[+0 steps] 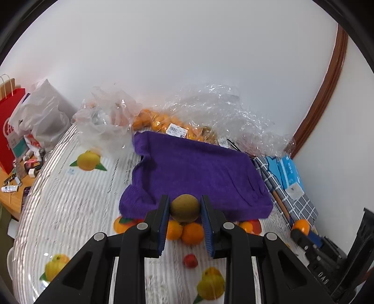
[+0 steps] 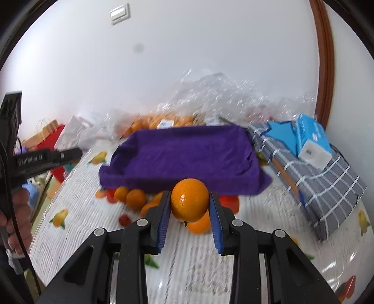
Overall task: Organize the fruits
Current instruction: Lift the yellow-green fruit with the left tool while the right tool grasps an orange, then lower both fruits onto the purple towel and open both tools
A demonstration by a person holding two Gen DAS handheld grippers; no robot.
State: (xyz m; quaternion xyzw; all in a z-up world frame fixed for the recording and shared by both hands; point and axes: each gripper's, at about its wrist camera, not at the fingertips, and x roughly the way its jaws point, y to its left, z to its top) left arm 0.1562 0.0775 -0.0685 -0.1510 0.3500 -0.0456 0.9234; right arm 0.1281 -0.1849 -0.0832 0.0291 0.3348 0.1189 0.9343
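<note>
Crowding centre frame: purple cloth-lined tray (image 1: 198,168), loose oranges (image 1: 192,233) below it. Your left gripper (image 1: 184,210) pinches a brown-green fruit (image 1: 184,208); your right gripper (image 2: 189,203) clamps an orange (image 2: 189,200).

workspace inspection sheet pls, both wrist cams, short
Surface: table under a striped cloth with fruit prints.
Job's things: purple-lined tray, nothing seen in it; loose oranges before its near edge; small red fruit; bagged oranges behind.
Clutter: plastic bags, red paper bag, blue box on checked cloth.
Grippers: left gripper shut on brown fruit; right gripper shut on orange.
Cables: black cord by the hand.
Surroundings: white wall, wall switch, brown door frame.
</note>
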